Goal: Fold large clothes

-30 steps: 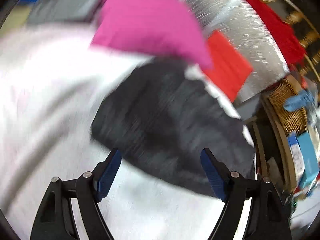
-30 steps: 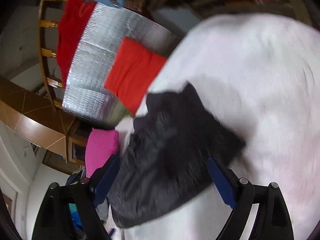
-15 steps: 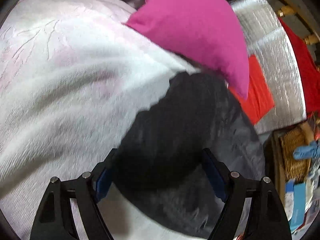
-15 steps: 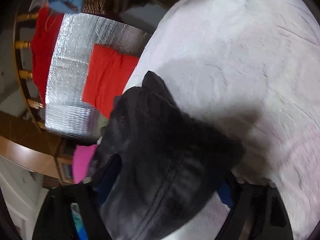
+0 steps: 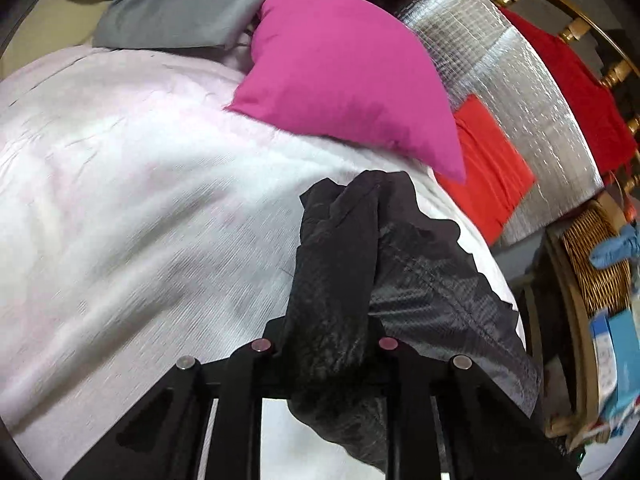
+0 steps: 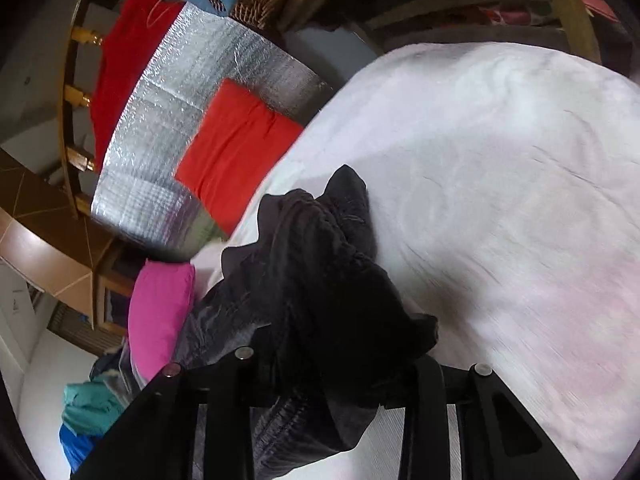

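A black, thin garment point(image 5: 336, 280) lies bunched on the white bedspread point(image 5: 140, 200) near the bed's edge. My left gripper point(image 5: 326, 332) is closing on a gathered fold of it, and the cloth covers both fingertips. In the right wrist view the same black garment point(image 6: 320, 280) is crumpled up between the jaws of my right gripper point(image 6: 332, 360), which is also closing, with fabric spilling over both fingers. The rest of the garment hangs toward the bed's edge.
A pink pillow point(image 5: 344, 72) lies just beyond the garment, with a grey garment point(image 5: 180, 12) behind it. Beside the bed are a silver foil mat point(image 5: 500, 60) with a folded red cloth point(image 5: 484, 168), a wooden railing and a wicker basket point(image 5: 592, 256). The white bedspread point(image 6: 500, 160) stretches away to the right.
Both grippers stood wide open over the flat black garment. Now both have narrowed onto it and the fabric is bunched up between their fingers.
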Tool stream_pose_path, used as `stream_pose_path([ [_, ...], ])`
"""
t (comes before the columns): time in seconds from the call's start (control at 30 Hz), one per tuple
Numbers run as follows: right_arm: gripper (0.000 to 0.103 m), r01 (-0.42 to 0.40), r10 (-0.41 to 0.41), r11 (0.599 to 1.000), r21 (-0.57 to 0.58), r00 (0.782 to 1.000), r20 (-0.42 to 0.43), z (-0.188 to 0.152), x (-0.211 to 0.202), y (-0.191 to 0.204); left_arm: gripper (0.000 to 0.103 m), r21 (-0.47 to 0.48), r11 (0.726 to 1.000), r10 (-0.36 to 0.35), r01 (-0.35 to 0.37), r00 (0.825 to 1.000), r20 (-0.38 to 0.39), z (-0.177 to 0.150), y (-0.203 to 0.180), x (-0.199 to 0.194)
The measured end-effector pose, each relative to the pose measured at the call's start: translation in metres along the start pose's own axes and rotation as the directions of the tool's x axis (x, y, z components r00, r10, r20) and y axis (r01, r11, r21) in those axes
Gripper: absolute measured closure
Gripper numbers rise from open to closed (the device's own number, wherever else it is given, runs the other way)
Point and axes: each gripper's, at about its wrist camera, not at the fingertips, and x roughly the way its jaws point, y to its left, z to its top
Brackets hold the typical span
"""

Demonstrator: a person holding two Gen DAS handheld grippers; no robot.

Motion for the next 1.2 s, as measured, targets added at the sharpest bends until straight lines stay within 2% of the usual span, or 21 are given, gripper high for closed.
stream_pose_path([
  [0.17,0.067,0.077,-0.088,0.992,-0.102,0.991,-0.104,-0.036,-0.048,-0.015,0.078,0.061,0.997,0.047,-0.043,0.997,-0.065,-0.039,0.033,-0.042],
  [0.23,0.062,0.118,-0.135,0.987,-0.113,0.978,-0.16,-0.052,-0.058,-0.027,0.063,0.098,0.992,0.086,-0.079,0.994,-0.071,-0.049,0.046,-0.055],
  [0.27,0.054,0.138,-0.16,0.983,-0.119,0.965,-0.208,-0.059,-0.063,-0.035,0.054,0.111,0.987,0.123,-0.115,0.99,-0.069,-0.051,0.051,-0.064],
  [0.3,0.046,0.153,-0.18,0.98,-0.127,0.953,-0.242,-0.061,-0.07,-0.039,0.051,0.108,0.985,0.142,-0.134,0.988,-0.066,-0.05,0.057,-0.073],
  [0.33,0.043,0.162,-0.191,0.978,-0.135,0.95,-0.246,-0.06,-0.076,-0.039,0.049,0.098,0.988,0.127,-0.12,0.99,-0.062,-0.048,0.059,-0.081],
  [0.37,0.039,0.181,-0.216,0.969,-0.168,0.951,-0.222,-0.058,-0.09,-0.035,0.047,0.088,0.991,0.104,-0.099,0.993,-0.053,-0.045,0.058,-0.092],
  [0.43,0.031,0.234,-0.271,0.938,-0.258,0.955,-0.122,-0.051,-0.114,-0.019,0.036,0.111,0.985,0.132,-0.132,0.991,0.009,-0.036,0.048,-0.108],
  [0.47,0.025,0.25,-0.282,0.925,-0.287,0.956,-0.075,-0.047,-0.122,-0.011,0.032,0.158,0.975,0.149,-0.155,0.987,0.052,-0.032,0.034,-0.114],
  [0.53,0.022,0.248,-0.258,0.901,-0.355,0.966,0.02,-0.035,-0.134,0.017,0.03,0.243,0.957,0.136,-0.159,0.984,0.111,-0.025,0.002,-0.114],
  [0.6,0.018,0.182,-0.194,0.899,-0.399,0.981,0.01,-0.026,-0.121,0.043,0.025,0.317,0.94,0.101,-0.126,0.99,0.094,-0.022,-0.031,-0.1],
  [0.67,0.018,0.129,-0.165,0.885,-0.447,0.985,-0.042,-0.023,-0.09,0.068,0.023,0.398,0.914,0.075,-0.081,0.997,0.032,-0.019,-0.064,-0.074],
  [0.73,0.018,0.096,-0.168,0.845,-0.525,0.982,-0.091,-0.025,-0.05,0.094,0.023,0.472,0.878,0.084,-0.071,0.996,-0.005,-0.018,-0.092,-0.045],
  [0.8,0.018,0.124,-0.223,0.801,-0.585,0.97,-0.099,-0.032,-0.016,0.109,0.022,0.556,0.828,0.107,-0.075,0.994,-0.026,-0.019,-0.117,-0.013],
  [0.87,0.018,0.127,-0.248,0.761,-0.636,0.963,-0.103,-0.035,0.013,0.117,0.023,0.594,0.798,0.15,-0.102,0.988,-0.032,-0.028,-0.124,0.006],
  [0.97,0.018,0.129,-0.29,0.711,-0.691,0.949,-0.121,-0.04,0.047,0.12,0.023,0.629,0.769,0.211,-0.112,0.974,-0.085,-0.031,-0.128,0.048],
  [1.07,0.018,0.091,-0.317,0.667,-0.739,0.933,-0.171,-0.048,0.082,0.127,0.023,0.663,0.74,0.256,-0.115,0.959,-0.119,-0.031,-0.129,0.074],
  [1.13,0.022,0.106,-0.367,0.635,-0.765,0.913,-0.177,-0.055,0.098,0.125,0.037,0.677,0.725,0.285,-0.124,0.95,-0.131,-0.033,-0.127,0.089],
  [1.17,0.039,0.116,-0.399,0.622,-0.774,0.898,-0.186,-0.06,0.107,0.121,0.061,0.678,0.726,0.281,-0.116,0.95,-0.139,-0.033,-0.125,0.093],
  [1.2,0.056,0.116,-0.405,0.617,-0.778,0.895,-0.187,-0.061,0.109,0.122,0.08,0.675,0.73,0.272,-0.105,0.951,-0.146,-0.033,-0.124,0.093],
])
